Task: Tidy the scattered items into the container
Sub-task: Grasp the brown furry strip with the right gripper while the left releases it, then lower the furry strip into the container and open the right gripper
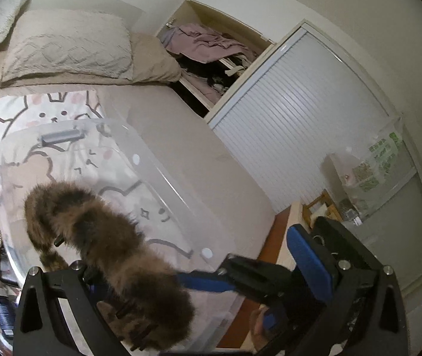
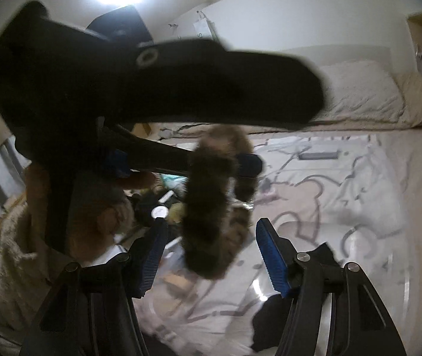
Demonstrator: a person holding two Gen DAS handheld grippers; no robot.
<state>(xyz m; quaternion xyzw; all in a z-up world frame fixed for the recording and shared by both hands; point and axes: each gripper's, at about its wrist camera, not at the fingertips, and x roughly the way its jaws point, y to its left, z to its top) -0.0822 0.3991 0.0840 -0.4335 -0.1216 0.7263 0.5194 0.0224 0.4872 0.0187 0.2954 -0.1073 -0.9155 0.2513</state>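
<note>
A brown furry hair claw (image 1: 101, 246) with black teeth hangs over the left finger of my left gripper (image 1: 193, 252), whose jaws stand wide apart; the right pad (image 1: 309, 255) is far from the fur. It hangs above the clear plastic container (image 1: 151, 163) on the bed. In the right wrist view the same furry claw (image 2: 208, 207) dangles between the blue pads (image 2: 270, 258) of my right gripper (image 2: 211, 225), with a small gap on each side. The left gripper (image 2: 249, 164) reaches in from the upper left through the fur. The container's rim (image 2: 401, 267) curves at lower right.
A bunny-print blanket (image 1: 47, 112) and pillows (image 1: 68, 44) cover the bed. Several small items (image 2: 160, 204) lie left of the container, and a black cloth (image 2: 276, 323) is in it. An open closet (image 1: 211, 53) and a slatted white door (image 1: 300, 136) stand beyond.
</note>
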